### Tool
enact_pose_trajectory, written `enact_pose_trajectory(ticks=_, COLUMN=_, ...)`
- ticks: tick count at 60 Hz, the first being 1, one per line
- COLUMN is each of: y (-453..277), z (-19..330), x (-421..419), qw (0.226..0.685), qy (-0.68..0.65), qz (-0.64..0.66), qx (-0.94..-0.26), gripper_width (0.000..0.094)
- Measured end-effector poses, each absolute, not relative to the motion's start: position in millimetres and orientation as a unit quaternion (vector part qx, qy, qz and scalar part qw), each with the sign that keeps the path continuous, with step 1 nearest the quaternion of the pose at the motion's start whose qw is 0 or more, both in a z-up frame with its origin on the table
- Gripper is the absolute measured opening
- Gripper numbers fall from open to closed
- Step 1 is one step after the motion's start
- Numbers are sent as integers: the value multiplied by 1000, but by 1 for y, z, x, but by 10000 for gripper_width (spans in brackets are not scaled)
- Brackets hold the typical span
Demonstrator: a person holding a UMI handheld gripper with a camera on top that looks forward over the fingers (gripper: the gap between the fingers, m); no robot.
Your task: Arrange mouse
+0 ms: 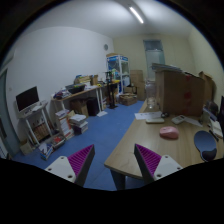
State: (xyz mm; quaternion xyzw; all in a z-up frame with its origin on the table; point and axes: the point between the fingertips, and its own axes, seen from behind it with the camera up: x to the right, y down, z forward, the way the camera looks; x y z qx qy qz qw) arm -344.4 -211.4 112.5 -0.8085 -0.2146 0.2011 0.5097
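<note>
Gripper (110, 165) held high over the room, jaws spread wide, nothing between them; magenta pads (82, 160) visible on the inner faces of both fingers. Wooden desk (150, 140) lies ahead of the fingers at about 2 o'clock, its near edge just beyond the right finger. Pink mouse (169, 132) sits on the desk top at roughly 2 o'clock, well apart from the jaws, not touched. Dark round mouse pad (205, 145) at 3 o'clock, near the desk's right end, beside the mouse but apart from it. Cardboard box (180, 92) stands upright at the desk's far side, beyond the mouse. White papers (150, 117) lie flat on the desk at 1 o'clock. Blue floor (100, 130) spreads ahead at 12 o'clock. Monitor (27, 97) on a white stand at 10 o'clock, cluttered shelves along the far wall; contents too small to tell.
</note>
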Motion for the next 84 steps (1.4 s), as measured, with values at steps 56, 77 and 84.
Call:
enact_pose_trajectory(ticks=56, y=43, z=4, x=-153, qw=477, qy=-191, qz=37, qx=-857, gripper_width=847)
enact_pose_trajectory(ticks=77, y=108, z=-11, x=-174, qw=454, qy=-169, qz=87, qx=-870, gripper_width=846)
enact_pose_trajectory(ticks=84, y=121, z=-12, x=-178, qw=452, qy=-165, qz=98, qx=-871, gripper_width=850)
